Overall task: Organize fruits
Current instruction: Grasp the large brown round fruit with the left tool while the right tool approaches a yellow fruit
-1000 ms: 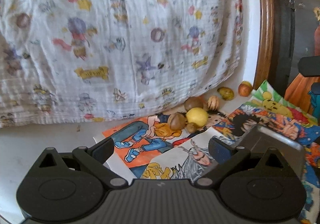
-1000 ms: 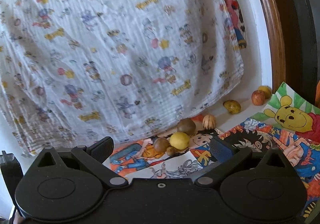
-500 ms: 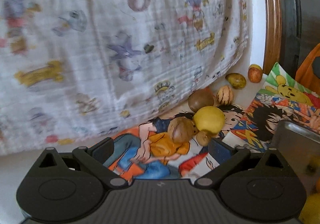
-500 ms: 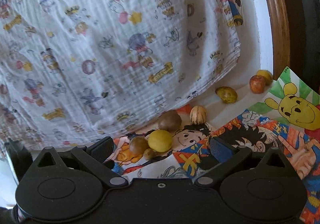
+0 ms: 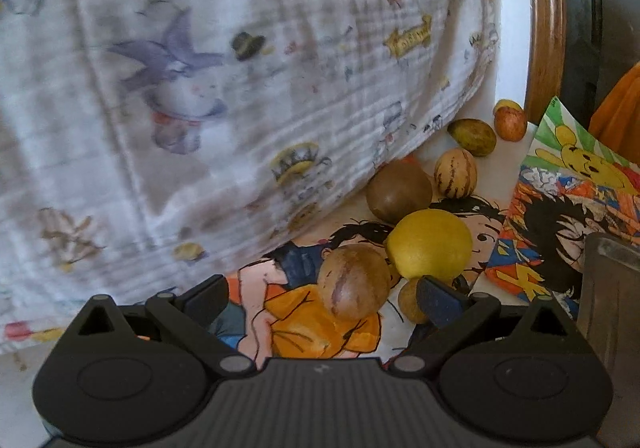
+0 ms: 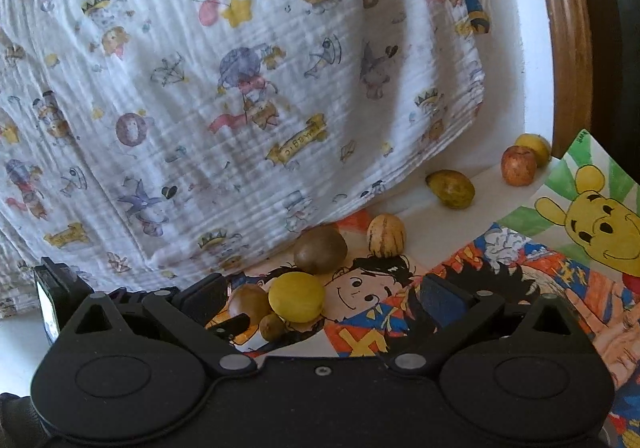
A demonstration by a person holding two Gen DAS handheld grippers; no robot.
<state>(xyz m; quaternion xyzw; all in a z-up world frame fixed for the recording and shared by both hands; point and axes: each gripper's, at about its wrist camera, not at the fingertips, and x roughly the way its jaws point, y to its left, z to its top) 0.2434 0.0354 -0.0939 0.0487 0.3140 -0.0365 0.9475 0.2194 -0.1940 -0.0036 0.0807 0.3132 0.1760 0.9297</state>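
fingers [image 5: 438,298] of the left gripper [image 5: 320,298] gape around a brown fruit [image 5: 354,282], yellow fruit [image 5: 430,248] crowding behind; right gripper [image 6: 320,298] gapes empty; only the left view shows a metal container [image 5: 612,288].

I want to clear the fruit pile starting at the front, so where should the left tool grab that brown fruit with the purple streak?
Grip the brown streaked fruit across its round middle, coming straight in from the front. It sits nearest, between the open fingers of the left tool. Keep the right finger clear of the small brown fruit and yellow fruit beside it.
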